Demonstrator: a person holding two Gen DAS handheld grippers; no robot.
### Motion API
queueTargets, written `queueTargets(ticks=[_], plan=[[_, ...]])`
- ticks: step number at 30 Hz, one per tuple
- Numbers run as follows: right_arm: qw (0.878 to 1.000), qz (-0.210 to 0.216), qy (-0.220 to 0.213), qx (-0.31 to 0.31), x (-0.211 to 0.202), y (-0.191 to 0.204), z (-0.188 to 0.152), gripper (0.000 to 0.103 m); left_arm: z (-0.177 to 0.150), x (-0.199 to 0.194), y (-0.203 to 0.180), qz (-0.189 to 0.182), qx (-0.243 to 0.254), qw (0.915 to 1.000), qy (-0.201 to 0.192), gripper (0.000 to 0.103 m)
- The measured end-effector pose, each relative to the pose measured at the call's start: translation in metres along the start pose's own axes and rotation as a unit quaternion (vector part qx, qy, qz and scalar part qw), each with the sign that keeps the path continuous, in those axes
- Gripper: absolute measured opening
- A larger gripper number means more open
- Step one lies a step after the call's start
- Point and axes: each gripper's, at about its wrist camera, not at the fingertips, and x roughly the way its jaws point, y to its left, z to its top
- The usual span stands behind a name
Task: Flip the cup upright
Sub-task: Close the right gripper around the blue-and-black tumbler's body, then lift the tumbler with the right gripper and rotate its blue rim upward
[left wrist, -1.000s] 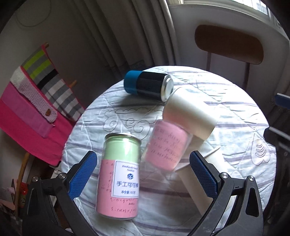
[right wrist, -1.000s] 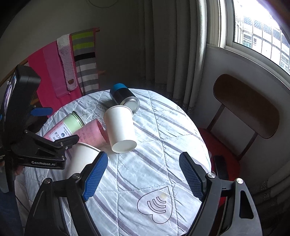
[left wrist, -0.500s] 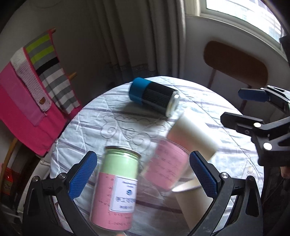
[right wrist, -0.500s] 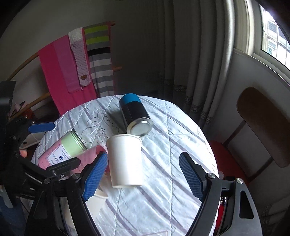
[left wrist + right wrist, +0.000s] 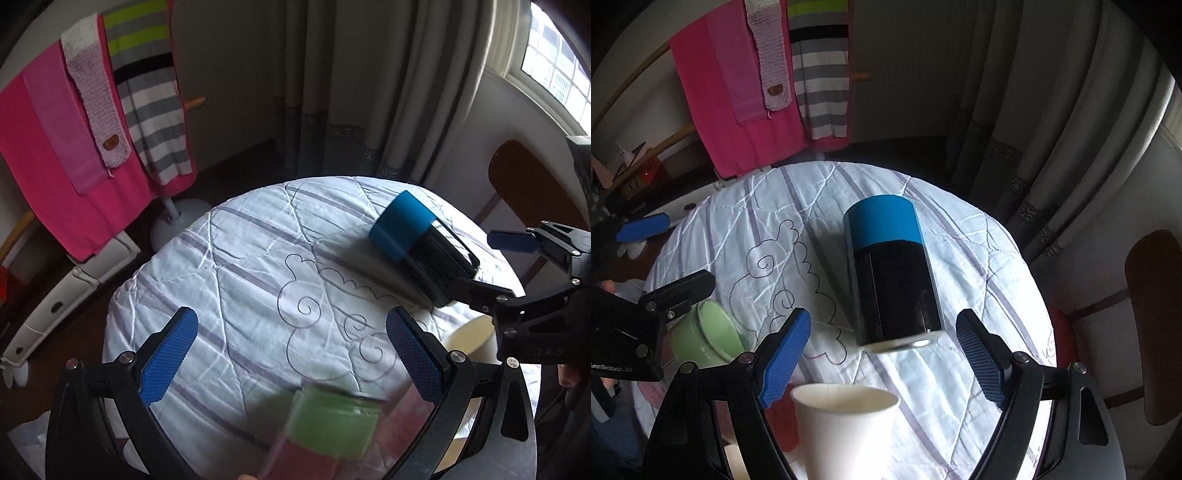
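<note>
A home: quilted tablecloth (image 5: 240,280), long curtains (image 5: 351,92), towels (image 5: 757,92) on a rack (lived-in), wooden chair (image 5: 1152,325).

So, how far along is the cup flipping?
Done: unclear. The white cup shows its open mouth, but its base is hidden. In hand: nothing. The right gripper is open either side of it, and the left gripper is open. Left: check it stands; if not, grip it.

Near black-blue canister (image 5: 892,273): one green-lidded jar (image 5: 705,334), one white paper cup (image 5: 846,424), two grippers, one chair (image 5: 1152,317).
</note>
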Motion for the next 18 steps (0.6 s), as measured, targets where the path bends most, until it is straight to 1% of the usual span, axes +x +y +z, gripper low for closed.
queueTargets(ticks=[6, 11, 12, 13, 15, 18], plan=[[0.999, 0.017, 0.051, -0.004, 0.032, -0.011, 0.028, 0.082, 0.019, 0.029, 0.011, 0.004, -0.003, 0.9995, 0.032, 0.103], [0.995, 0.028, 0.093, -0.007, 0.056, -0.015, 0.039, 0.082, 0.026, 0.049, 0.017, 0.004, -0.003, 0.9987, 0.050, 0.103], [0.995, 0.028, 0.099, -0.010, 0.058, -0.016, 0.040, 0.081, 0.026, 0.051, 0.017, 0.004, -0.001, 0.9985, 0.054, 0.103], [0.994, 0.024, 0.102, -0.012, 0.061, -0.016, 0.040, 0.076, 0.025, 0.053, 0.017, 0.003, 0.000, 0.9984, 0.056, 0.103], [0.994, 0.010, 0.108, -0.020, 0.065, -0.014, 0.039, 0.070, 0.024, 0.055, 0.016, -0.001, 0.004, 0.9983, 0.058, 0.103], [0.994, 0.004, 0.103, -0.026, 0.064, -0.012, 0.038, 0.070, 0.021, 0.053, 0.015, -0.001, 0.009, 0.9986, 0.053, 0.103]])
